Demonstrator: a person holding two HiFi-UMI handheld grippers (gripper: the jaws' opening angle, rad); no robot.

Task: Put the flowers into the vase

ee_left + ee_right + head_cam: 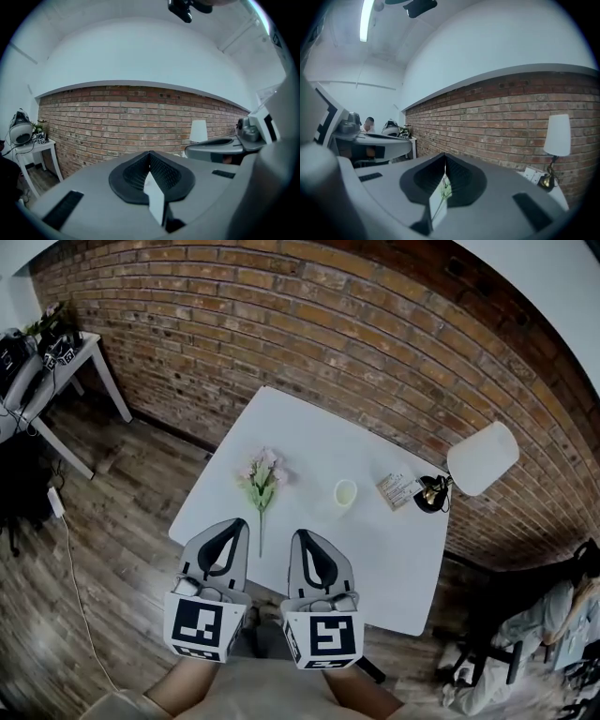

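Currently the bunch of pale pink artificial flowers with green leaves and a thin green stem (262, 482) lies flat on the white square worktop (309, 427). The blossoms are at the far end and the stem points to the near edge. Blossoms are small and clustered, with leaves just under them; the stem is long, straight and bare. The small pale round vase (345, 493) stands upright to the right of the flowers, near them but apart, with its open mouth up. The left gripper (234, 527) and right gripper (307, 540) are side by side over the near edge, both empty with jaws closed together. The stem end lies between their tips, untouched. Further right are a small printed card (397, 488) and a white-shaded lamp on a brass base (481, 457), beside the red brick wall (281, 315).
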